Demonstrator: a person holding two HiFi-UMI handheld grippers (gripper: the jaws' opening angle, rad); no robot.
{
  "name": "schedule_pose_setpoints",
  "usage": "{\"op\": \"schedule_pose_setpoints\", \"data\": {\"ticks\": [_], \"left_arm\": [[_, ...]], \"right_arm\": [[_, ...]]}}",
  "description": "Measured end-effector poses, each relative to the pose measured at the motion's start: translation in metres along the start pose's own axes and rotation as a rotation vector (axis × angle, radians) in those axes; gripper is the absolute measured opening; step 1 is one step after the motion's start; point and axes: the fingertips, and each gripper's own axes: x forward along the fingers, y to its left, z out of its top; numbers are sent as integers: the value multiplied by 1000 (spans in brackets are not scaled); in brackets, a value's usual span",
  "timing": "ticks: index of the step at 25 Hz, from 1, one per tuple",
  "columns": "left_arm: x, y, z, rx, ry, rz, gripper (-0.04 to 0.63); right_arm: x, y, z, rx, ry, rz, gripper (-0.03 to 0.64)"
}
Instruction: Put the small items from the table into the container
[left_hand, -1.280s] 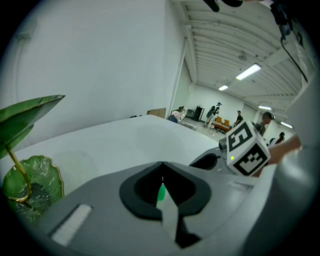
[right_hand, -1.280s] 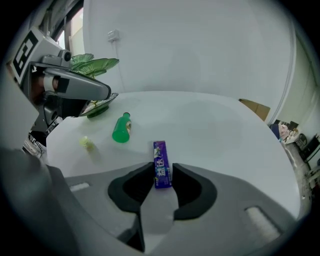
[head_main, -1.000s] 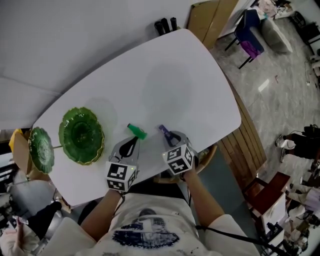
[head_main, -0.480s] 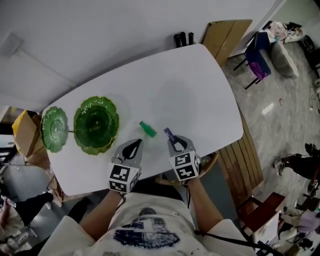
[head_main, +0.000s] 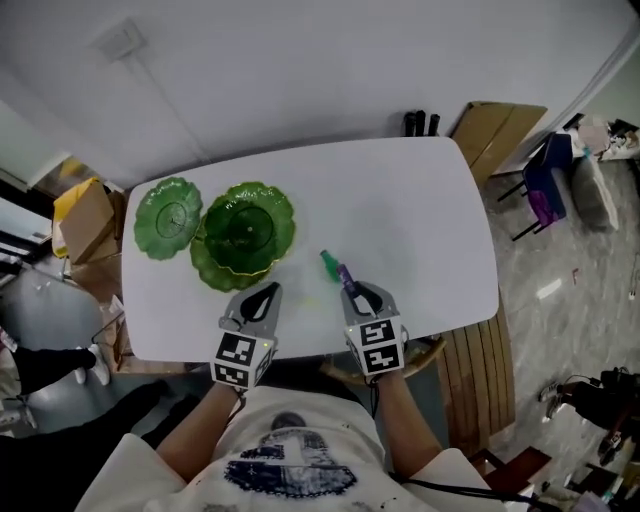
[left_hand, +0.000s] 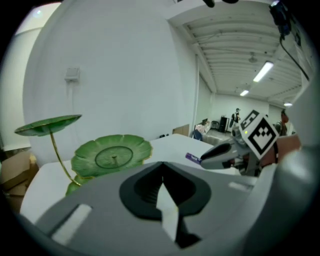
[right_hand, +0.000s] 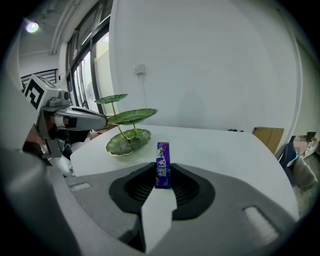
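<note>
Purple packet (right_hand: 162, 165): upright in the right tongs (right_hand: 162, 181), clamped partway closed.
Green piece (head_main: 329, 263): near the desk (head_main: 420, 210) front edge (just past the packet).
Left tongs (left_hand: 162, 182): closed, empty.

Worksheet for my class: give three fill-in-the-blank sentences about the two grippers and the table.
The right gripper clamps a slim ____ wrapped packet in its fingers.
The left gripper is shut and holds ____.
One small ____ object lies loose on the white table.
Missing words: purple; nothing; green.
</note>
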Motion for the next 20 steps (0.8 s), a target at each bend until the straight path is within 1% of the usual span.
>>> {"op": "schedule_pose_setpoints", "data": {"ticks": [3,7,15,20], "left_arm": [[-16,21,4,-17,-17,49,-11],[-30,43,10,-36,-38,90,-9],[-47,82,14,-61,-53,124,-11],[-56,104,11,-77,-49,131,-9]], "right_arm": [[3,17,17,-22,-13,28,89],[8,35,38,-52,-31,54,89],[18,62,81,-89,-47,70,89],[26,81,100,-111,-49,79,89]]}}
